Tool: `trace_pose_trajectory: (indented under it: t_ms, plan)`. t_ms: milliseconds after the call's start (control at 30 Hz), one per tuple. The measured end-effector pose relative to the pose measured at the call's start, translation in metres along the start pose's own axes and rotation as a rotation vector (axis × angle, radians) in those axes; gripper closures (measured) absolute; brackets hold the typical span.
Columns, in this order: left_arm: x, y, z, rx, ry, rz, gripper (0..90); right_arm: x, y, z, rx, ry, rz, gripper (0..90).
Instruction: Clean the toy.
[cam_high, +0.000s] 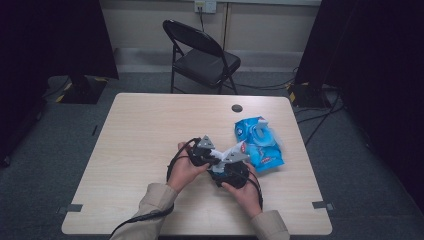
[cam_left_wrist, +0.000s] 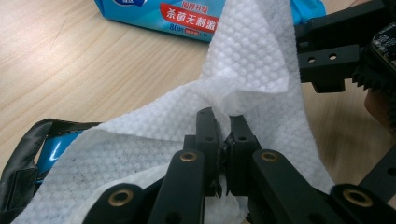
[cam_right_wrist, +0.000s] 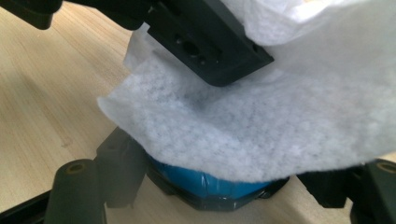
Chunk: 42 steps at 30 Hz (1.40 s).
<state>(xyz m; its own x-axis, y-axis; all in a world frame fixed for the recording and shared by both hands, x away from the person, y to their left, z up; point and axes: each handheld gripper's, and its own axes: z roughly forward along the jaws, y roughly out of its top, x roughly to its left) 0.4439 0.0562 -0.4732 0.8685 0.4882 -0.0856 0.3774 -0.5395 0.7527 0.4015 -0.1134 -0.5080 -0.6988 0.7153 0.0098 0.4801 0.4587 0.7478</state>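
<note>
We see the left gripper (cam_left_wrist: 223, 122) pinched tight on a white wet wipe (cam_left_wrist: 252, 65); in the left gripper view the jaws meet with a bunched fold of the sheet caught between the pads, the rest of the wipe draping over both sides of the jaws. The right gripper (cam_high: 231, 172) holds a blue object with black edging (cam_right_wrist: 212, 184) between its jaws, which stand wide around it; in the right gripper view the wipe lies over the top of that object and hides most of it, so we cannot tell exactly what it is. Part of the same blue and black thing shows under the wipe at the lower left of the left gripper view.

In the high view both grippers sit close together near the middle of the wooden table (cam_high: 145, 130), on the person's side, with the wipe rising between them. The blue wet wipe pack (cam_high: 259, 142) lies on the table just beyond and to the right of the right gripper. Black folding chair (cam_high: 202, 57) stands behind the table, well apart.
</note>
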Motion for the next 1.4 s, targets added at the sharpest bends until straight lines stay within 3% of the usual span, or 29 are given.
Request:
trace_pose_trajectory:
  t_ms: [733, 833, 1100, 1300, 1400]
  plan:
    - [0.009, -0.004, -0.012, -0.020, 0.007, -0.044, 84.8, 0.000, 0.000, 0.000, -0.001, 0.000, 0.000, 25.9]
    - [0.011, -0.004, -0.013, -0.027, -0.003, -0.074, 85.0, 0.000, 0.000, 0.000, 0.000, 0.000, 0.002, 26.0]
    - [0.025, -0.007, -0.019, -0.043, 0.051, -0.110, 85.1, 0.000, 0.000, 0.000, 0.000, 0.000, 0.001, 26.0]
    - [0.033, -0.010, -0.018, -0.060, 0.061, -0.145, 84.8, 0.000, 0.000, 0.000, -0.001, 0.000, 0.000, 26.0]
    - [0.034, -0.010, -0.018, -0.057, 0.066, -0.140, 84.6, 0.000, 0.000, 0.000, 0.001, 0.000, 0.001, 25.9]
